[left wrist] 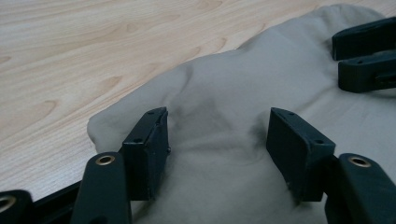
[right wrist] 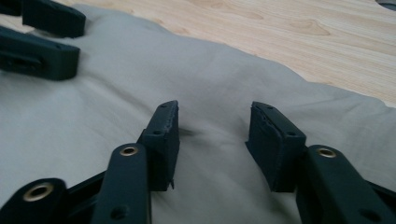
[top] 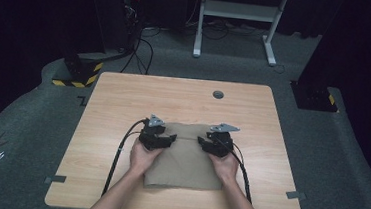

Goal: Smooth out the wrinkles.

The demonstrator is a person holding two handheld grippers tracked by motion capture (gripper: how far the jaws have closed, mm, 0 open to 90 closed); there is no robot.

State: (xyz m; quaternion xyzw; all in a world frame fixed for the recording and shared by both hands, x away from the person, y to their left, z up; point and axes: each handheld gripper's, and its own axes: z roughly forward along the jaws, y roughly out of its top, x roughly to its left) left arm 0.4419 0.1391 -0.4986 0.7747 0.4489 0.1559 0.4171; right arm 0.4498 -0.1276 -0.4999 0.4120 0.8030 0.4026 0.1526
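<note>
Cloth (top: 184, 157) lies under both grippers; left gripper (left wrist: 217, 135) and right gripper (right wrist: 212, 135) released, jaws apart.

Even overhead light is falling on the table (top: 184, 92), leaving the surrounding room nearly black in the high view. That view is appearing soft and slightly grainy. In both gripper views the near jaws are blurring at the bottom edge, while the cloth (left wrist: 243, 84) is showing faint shadows in its folds. No glare is appearing.
</note>
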